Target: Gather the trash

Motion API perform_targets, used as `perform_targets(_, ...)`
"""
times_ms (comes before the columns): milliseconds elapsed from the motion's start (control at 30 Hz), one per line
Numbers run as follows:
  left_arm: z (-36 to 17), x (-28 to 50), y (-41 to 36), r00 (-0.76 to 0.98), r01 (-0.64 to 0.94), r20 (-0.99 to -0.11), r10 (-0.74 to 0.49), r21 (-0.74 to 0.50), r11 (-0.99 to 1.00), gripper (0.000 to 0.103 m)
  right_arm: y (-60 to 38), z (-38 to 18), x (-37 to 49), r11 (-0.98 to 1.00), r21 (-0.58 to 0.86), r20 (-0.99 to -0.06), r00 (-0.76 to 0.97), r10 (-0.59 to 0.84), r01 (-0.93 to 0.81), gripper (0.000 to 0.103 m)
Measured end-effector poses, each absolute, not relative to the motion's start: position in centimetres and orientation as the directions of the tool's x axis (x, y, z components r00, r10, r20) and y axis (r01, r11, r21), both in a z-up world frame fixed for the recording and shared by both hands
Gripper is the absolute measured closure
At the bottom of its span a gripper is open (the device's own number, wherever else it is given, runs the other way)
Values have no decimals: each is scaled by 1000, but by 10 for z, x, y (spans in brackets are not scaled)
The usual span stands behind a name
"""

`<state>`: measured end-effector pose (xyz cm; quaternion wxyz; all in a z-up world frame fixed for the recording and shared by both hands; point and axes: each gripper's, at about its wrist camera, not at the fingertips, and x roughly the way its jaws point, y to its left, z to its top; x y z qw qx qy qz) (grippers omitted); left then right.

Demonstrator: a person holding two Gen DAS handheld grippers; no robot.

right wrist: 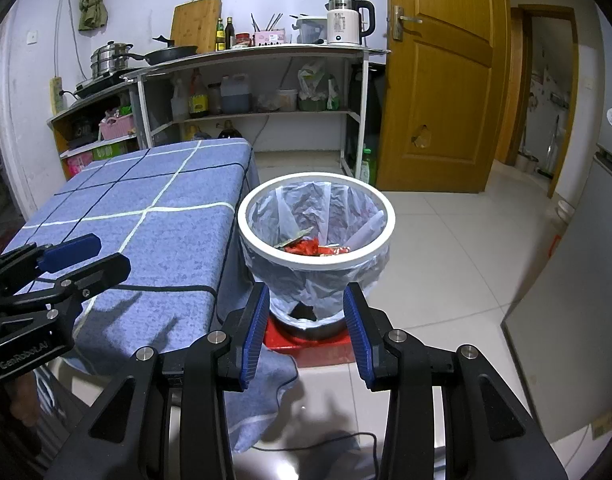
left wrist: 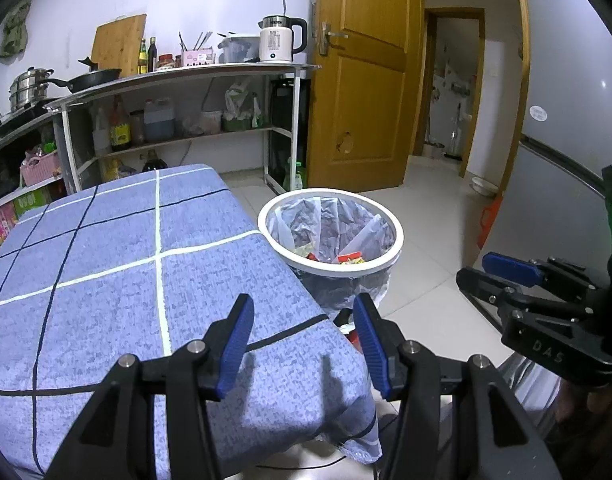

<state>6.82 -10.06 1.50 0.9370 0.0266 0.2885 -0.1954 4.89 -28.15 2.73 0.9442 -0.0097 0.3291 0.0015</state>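
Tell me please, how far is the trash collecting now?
Mostly done, it seems: wrappers lie inside the bin, and the blue tablecloth shows no trash. The left gripper and right gripper are open and hold nothing. No trash left in view.

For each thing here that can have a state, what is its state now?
Left hand-held gripper: open, holds nothing.
Right hand-held gripper: open, holds nothing.
Trash bin: lined with a bag, wrappers at the bottom.
Wooden door: open.
Tablecloth: spread flat, nothing on it.
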Motion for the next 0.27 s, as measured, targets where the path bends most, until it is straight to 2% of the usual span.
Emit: perform_targets(267,15,68,-100,756,390,-542,-367,-78,918,49,-283,26,50,1000,-21,-625,781,-7,-8,63)
